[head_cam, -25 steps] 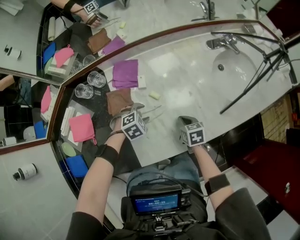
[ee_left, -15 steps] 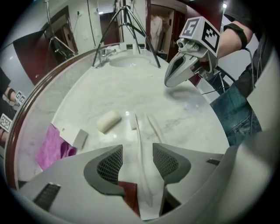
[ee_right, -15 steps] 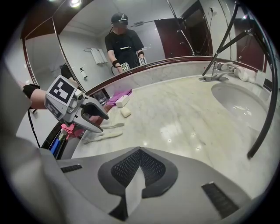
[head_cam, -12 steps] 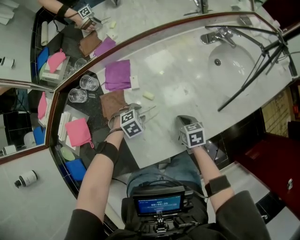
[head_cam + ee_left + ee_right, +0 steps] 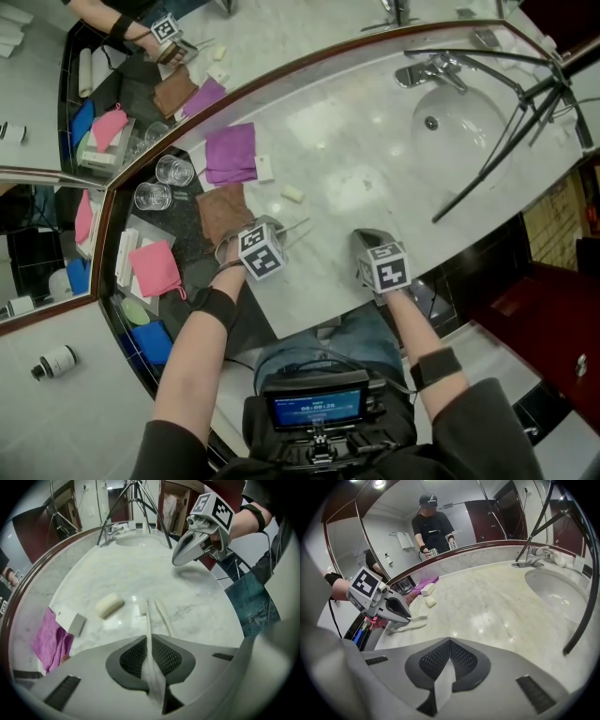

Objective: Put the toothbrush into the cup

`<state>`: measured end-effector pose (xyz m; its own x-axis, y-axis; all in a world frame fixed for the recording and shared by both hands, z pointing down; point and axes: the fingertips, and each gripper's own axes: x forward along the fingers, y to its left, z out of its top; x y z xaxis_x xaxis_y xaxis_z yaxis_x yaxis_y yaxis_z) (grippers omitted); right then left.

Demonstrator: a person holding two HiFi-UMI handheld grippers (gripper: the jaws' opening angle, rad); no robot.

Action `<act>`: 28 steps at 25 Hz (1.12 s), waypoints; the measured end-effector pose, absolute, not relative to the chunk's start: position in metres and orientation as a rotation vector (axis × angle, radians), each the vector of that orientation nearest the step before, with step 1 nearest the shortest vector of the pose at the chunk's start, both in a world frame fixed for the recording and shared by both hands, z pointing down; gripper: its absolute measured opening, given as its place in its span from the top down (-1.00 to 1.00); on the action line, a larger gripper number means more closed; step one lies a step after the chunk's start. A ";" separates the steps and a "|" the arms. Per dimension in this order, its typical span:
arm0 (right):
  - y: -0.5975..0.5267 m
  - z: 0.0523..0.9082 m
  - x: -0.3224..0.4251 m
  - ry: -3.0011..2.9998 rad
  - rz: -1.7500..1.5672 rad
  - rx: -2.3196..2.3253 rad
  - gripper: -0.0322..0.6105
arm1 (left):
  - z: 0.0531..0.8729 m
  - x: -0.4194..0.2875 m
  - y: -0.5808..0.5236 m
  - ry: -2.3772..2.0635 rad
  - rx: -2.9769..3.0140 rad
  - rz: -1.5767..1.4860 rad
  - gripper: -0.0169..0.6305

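Observation:
A white toothbrush (image 5: 146, 616) runs between my left gripper's (image 5: 149, 639) jaws, bristle head pointing away over the marble counter (image 5: 356, 159). The jaws have just been closing and now pinch its handle. A second white toothbrush (image 5: 162, 616) lies on the counter just right of it. In the head view the left gripper (image 5: 269, 229) points steeply down at the counter's near left part, beside the toothbrush (image 5: 296, 226). Two glass cups (image 5: 173, 170) stand at the far left by the mirror. My right gripper (image 5: 369, 243) hovers shut and empty to the right.
A soap bar (image 5: 294, 193), a small white box (image 5: 264, 168), a purple cloth (image 5: 231, 152) and a brown cloth (image 5: 223, 209) lie round the left gripper. A sink (image 5: 459, 117) with a tap and black tripod legs (image 5: 497, 159) take up the right side.
My left gripper has sunk to the counter and its jaws have closed on the toothbrush. The right gripper has stayed where it was.

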<state>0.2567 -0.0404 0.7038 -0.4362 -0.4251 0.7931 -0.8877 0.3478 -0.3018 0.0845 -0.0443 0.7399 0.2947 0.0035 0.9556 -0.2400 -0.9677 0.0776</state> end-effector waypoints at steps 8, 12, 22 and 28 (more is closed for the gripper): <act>-0.037 0.709 0.254 -2.012 0.998 1.132 0.86 | 0.726 0.087 -0.053 -0.327 2.373 1.635 0.86; -0.038 0.704 0.253 -2.004 0.991 1.128 0.86 | 0.701 0.093 -0.063 -0.409 2.435 1.592 0.86; -0.054 0.670 0.236 -2.053 0.911 1.086 0.86 | 0.633 0.086 -0.083 -0.762 2.545 1.337 0.86; -0.068 0.649 0.221 -2.096 0.844 1.048 0.86 | 0.582 0.070 -0.087 -1.038 2.522 1.026 0.86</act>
